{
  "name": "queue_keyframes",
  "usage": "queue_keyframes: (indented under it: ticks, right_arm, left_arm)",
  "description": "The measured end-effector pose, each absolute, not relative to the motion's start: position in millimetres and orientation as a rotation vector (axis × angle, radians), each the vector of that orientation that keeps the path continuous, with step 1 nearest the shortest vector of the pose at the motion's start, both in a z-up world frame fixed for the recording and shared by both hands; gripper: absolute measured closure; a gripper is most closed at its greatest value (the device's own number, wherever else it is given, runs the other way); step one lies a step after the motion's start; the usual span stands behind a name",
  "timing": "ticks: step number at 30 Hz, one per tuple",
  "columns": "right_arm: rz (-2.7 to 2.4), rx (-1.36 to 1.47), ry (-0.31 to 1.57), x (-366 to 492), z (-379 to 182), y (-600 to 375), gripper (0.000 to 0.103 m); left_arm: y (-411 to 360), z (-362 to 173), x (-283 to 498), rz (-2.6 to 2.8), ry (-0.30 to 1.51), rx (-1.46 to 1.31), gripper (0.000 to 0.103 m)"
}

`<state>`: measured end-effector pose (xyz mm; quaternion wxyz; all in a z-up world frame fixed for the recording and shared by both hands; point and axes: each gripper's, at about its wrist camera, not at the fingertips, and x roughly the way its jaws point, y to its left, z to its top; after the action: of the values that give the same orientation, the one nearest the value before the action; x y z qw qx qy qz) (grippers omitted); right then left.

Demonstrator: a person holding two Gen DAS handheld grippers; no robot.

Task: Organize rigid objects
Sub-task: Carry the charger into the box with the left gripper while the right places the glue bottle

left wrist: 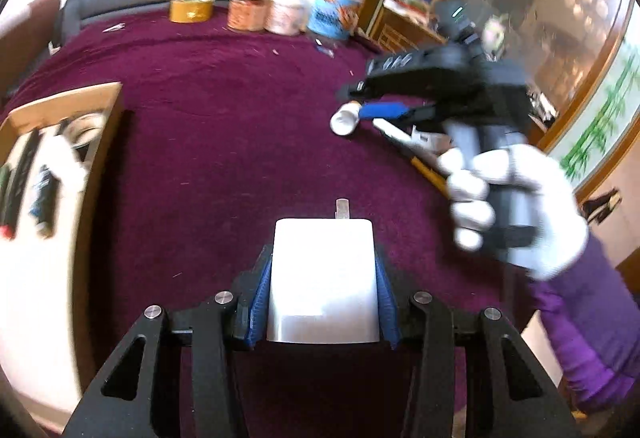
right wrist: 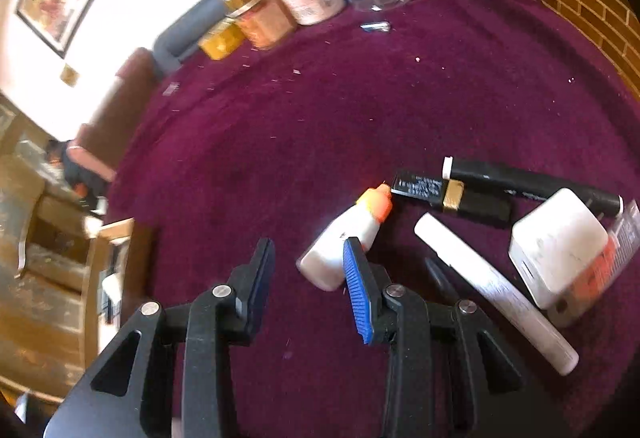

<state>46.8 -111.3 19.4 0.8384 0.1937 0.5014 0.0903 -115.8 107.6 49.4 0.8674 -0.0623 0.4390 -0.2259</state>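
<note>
My left claw (left wrist: 324, 278) pinched the white charger (left wrist: 324, 274) above the tabletop (left wrist: 240, 118), bound, I judged, for the cardboard box (left wrist: 100, 126), while my right claw (right wrist: 308, 278) gaped beside the glue bottle (right wrist: 340, 242).

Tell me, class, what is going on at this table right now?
A person with a claw in each hand is sorting small items on a purple cloth. The left claw is shut on a white charger block. The right claw is open, hovering by a white glue bottle, close to a lipstick, marker and white tube. A cardboard box at the left already holds some things.
</note>
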Motion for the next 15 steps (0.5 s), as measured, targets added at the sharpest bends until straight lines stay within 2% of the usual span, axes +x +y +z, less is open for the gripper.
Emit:
queue_keyframes:
  ticks: [7,12,15]
  right_arm:
    - [0.053,0.361,1.098,58.9,5.7,-99.1,0.069]
    - [0.032,0.483,1.107,67.4,4.9,-110.9,0.069]
    - [0.026,0.445,1.108,73.0,5.1,-108.3,0.069]
  left_arm:
    - [178.0,65.3,-134.2,-0.384,0.889,-0.262,0.063]
    - [216.5,61.0,-139.9,-0.301,0.880,-0.333,0.063]
    - [232.9,59.3,-147.6,-0.278,0.864,-0.353,0.063]
